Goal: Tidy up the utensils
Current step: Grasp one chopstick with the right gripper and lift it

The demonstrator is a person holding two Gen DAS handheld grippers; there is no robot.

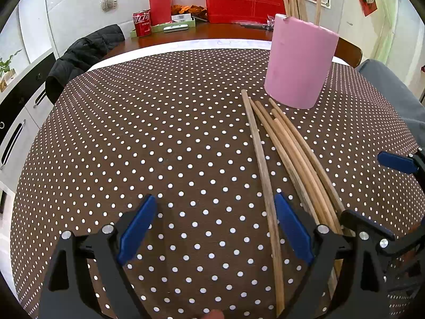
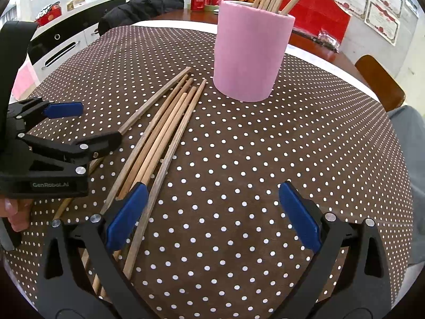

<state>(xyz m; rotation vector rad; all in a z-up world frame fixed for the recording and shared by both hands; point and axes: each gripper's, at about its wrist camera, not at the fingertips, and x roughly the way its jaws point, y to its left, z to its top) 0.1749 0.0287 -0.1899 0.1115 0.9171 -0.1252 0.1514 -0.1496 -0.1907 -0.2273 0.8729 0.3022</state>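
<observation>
Several wooden chopsticks (image 1: 289, 154) lie in a loose bundle on the brown polka-dot tablecloth (image 1: 159, 133), in front of a pink cylindrical holder (image 1: 297, 63) that has several chopsticks standing in it. My left gripper (image 1: 215, 228) is open; one separate chopstick (image 1: 263, 175) runs between its jaws. In the right wrist view the bundle (image 2: 164, 135) lies left of centre, with the holder (image 2: 249, 53) behind it. My right gripper (image 2: 212, 215) is open and empty, its left finger over the bundle's near ends. The left gripper (image 2: 87, 125) shows at the left there.
A black jacket (image 1: 79, 58) hangs over a chair at the far left edge of the table. A red bag (image 1: 241, 2), a red cola can (image 1: 142, 24) and a tray stand on the wooden surface behind. A wooden chair (image 2: 379, 82) is at the right.
</observation>
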